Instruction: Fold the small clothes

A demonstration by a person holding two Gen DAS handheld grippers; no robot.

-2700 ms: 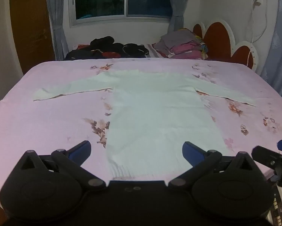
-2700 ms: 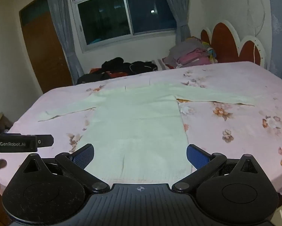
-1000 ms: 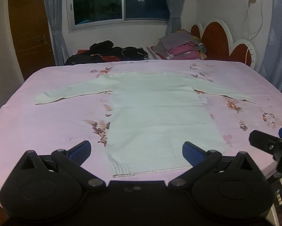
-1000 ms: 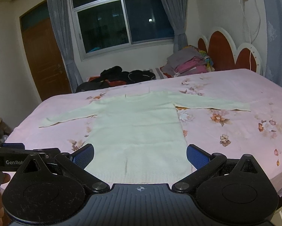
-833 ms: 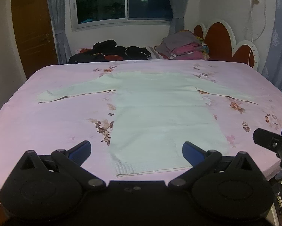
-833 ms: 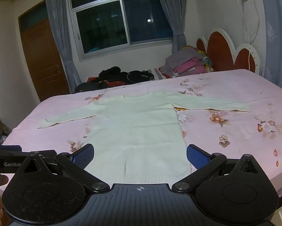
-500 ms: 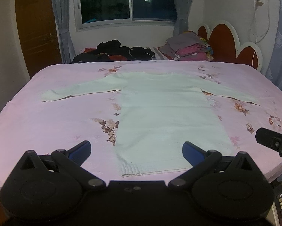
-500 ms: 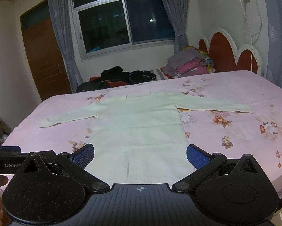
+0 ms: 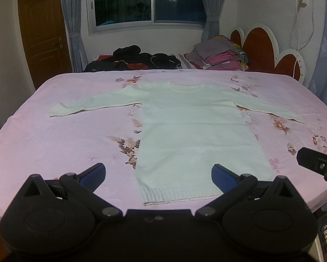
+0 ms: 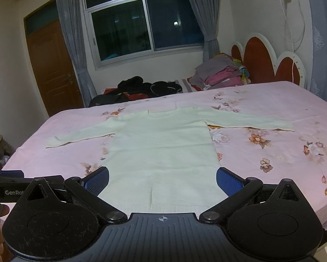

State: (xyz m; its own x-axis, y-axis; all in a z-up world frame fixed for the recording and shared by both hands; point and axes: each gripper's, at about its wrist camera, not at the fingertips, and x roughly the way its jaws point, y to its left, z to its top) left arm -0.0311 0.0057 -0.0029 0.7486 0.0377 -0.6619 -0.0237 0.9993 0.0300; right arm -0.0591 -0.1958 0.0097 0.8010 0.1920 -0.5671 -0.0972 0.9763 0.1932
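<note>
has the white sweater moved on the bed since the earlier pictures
No. The white sweater lies flat, hem beside the same brown flower print on the pink bedsheet; only the cameras shifted.
</note>
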